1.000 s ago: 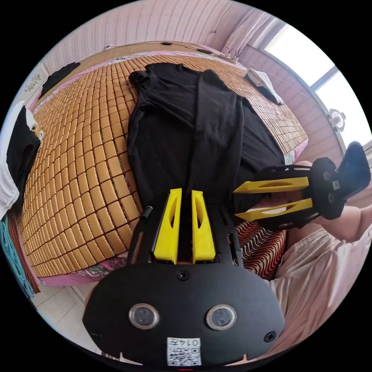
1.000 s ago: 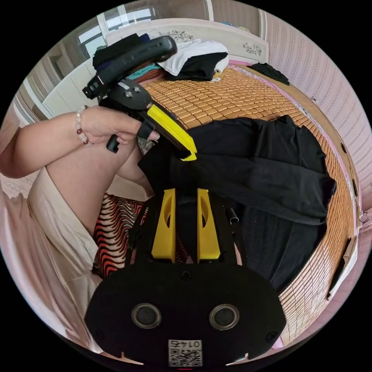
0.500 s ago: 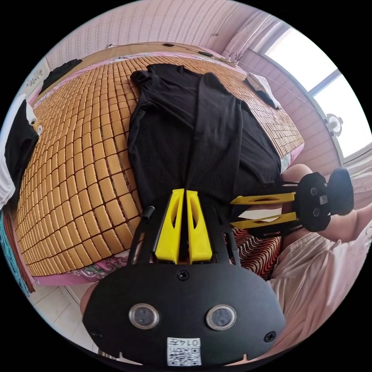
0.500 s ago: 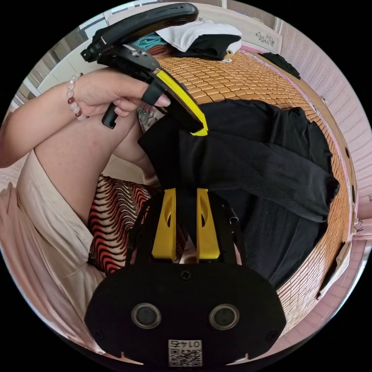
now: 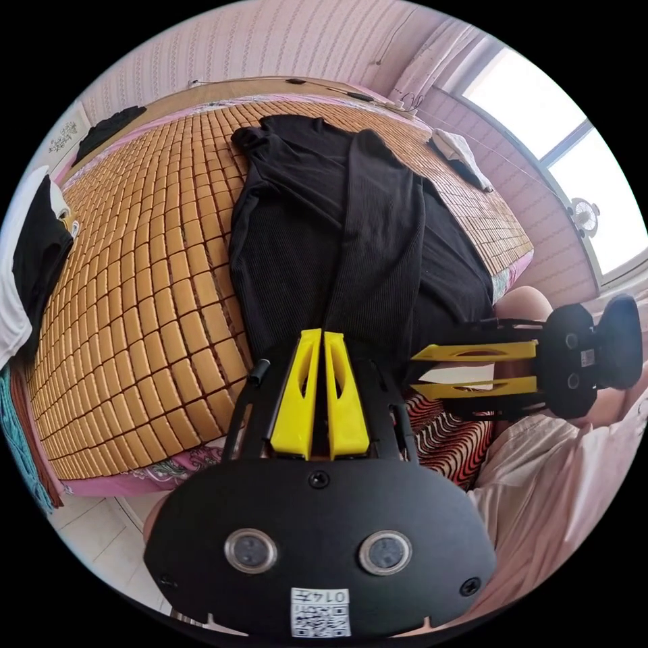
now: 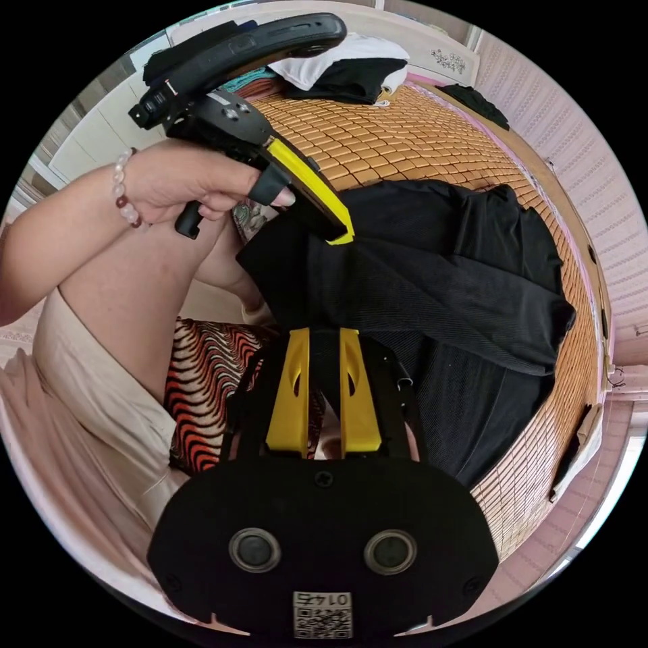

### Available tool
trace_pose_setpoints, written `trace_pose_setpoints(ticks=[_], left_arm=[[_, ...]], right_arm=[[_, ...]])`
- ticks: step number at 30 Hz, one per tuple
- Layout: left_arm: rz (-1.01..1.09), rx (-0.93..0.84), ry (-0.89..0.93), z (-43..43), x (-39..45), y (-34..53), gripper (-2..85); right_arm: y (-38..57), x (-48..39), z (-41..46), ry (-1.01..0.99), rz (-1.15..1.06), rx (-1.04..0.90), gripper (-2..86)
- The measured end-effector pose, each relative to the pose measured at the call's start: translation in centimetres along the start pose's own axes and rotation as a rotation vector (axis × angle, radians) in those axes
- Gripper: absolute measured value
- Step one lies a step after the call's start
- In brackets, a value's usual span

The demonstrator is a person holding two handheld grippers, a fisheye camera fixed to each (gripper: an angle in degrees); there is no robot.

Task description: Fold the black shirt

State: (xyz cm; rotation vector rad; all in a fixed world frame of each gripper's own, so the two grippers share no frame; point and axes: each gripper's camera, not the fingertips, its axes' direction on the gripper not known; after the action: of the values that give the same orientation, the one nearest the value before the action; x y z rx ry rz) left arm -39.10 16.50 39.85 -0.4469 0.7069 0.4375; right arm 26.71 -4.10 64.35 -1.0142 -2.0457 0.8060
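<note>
We hold a pair of tongs in each hand over a bed covered with a bamboo mat (image 5: 135, 283). The black shirt (image 5: 351, 229) lies lengthwise on the mat, already folded in along its sides, with one long sleeve laid down the middle; its near hem hangs at the bed's edge, close to our knees. In the left gripper view, our left tongs (image 5: 320, 337) sit at that near hem, the two yellow jaws drawn almost together with a thin fold of black cloth pinched between them. In the right gripper view the same tongs (image 6: 341, 233) come in from above, held in our left hand (image 6: 182, 182), a bead bracelet (image 6: 121, 189) on the wrist, their yellow tip buried in the shirt's (image 6: 432, 283) corner. Our right tongs (image 6: 324, 334) grip the hem beside them: the jaws stand a narrow gap apart, and black fabric fills that gap and runs down between them. From the left gripper view the right tongs (image 5: 413, 373) lie sideways just past the shirt's edge, their tips meeting the dark cloth, though from there we cannot tell how much they hold. A patterned red and black cloth (image 5: 445, 439) shows under the hem, and our pale garment (image 6: 88, 405) beside it. At the far end of the bed a heap of white and black clothes (image 6: 344, 64) rests near the headboard, and a small dark garment (image 5: 108, 128) lies by the wall.
</note>
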Motion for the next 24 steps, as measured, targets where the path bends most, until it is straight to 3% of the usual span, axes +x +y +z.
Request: trace_pose_setpoints(ticks=[5, 8, 15, 18, 22, 24], left_arm=[[-0.010, 0.027, 0.033, 0.0, -0.9, -0.1, -1.0], [-0.016, 0.032, 0.036, -0.1, -1.1, -0.3, -1.0], [-0.012, 0.042, 0.033, -0.3, -1.6, -0.9, -0.9], [-0.010, 0.047, 0.030, -0.5, -1.9, -1.2, -0.9], [0.011, 0.052, 0.007, -0.6, -2.0, -1.8, -0.9], [0.010, 0.053, 0.008, -0.7, -2.3, -2.1, -0.9]], right_arm=[[-0.5, -0.8, 0.9, 0.107, -0.061, -0.018, 2.4], [0.1, 0.0, -0.7, 0.057, -0.031, -0.011, 0.3], [1.0, 1.7, -3.1, -0.012, 0.061, 0.070, 1.6], [0.2, 2.1, -2.8, -0.029, 0.089, 0.076, 6.5], [-0.1, 0.8, -2.2, 0.109, -0.021, 0.042, 2.4], [0.1, 1.1, -3.3, 0.081, -0.012, 0.012, 1.3]])
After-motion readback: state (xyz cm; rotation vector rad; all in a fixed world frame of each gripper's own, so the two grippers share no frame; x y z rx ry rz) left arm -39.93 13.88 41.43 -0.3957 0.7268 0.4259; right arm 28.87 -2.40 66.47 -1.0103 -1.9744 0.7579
